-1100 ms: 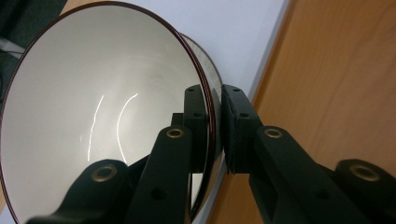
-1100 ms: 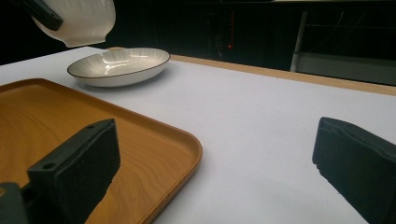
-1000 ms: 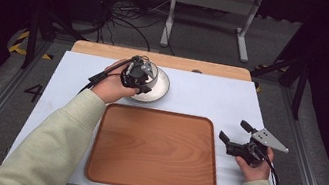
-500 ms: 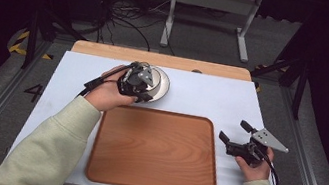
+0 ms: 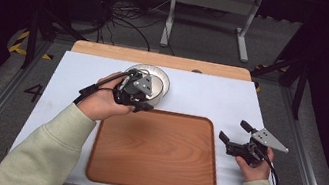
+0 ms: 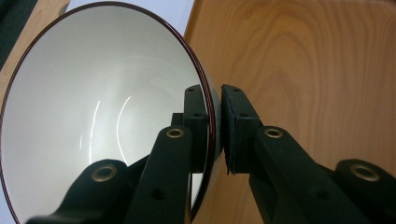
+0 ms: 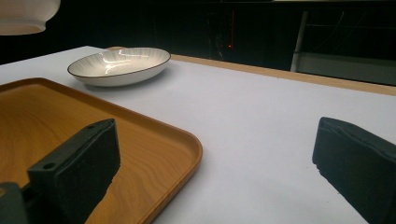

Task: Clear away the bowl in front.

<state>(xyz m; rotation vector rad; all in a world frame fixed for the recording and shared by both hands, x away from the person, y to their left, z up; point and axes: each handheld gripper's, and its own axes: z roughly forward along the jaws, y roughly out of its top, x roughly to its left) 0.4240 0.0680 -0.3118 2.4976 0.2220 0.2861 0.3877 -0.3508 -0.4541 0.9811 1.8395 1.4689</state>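
White bowl (image 6: 93,107) is clamped at its rim between the left gripper (image 6: 212,121)'s jaws, lifted so it can be carried over the wooden tray (image 5: 158,147) just beneath; a dish (image 7: 119,65) rests beyond. The right gripper (image 5: 236,135), spread and empty, is kept beside the tray.

high view above, facing forward-down; two gripper views low, close along their jaws, all sharing the wooden tray (image 5: 155,149).

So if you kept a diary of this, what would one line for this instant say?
left tool: shut on bowl rim, lifted by tray edge | right tool: open, idle right of tray | plate: on table, past tray
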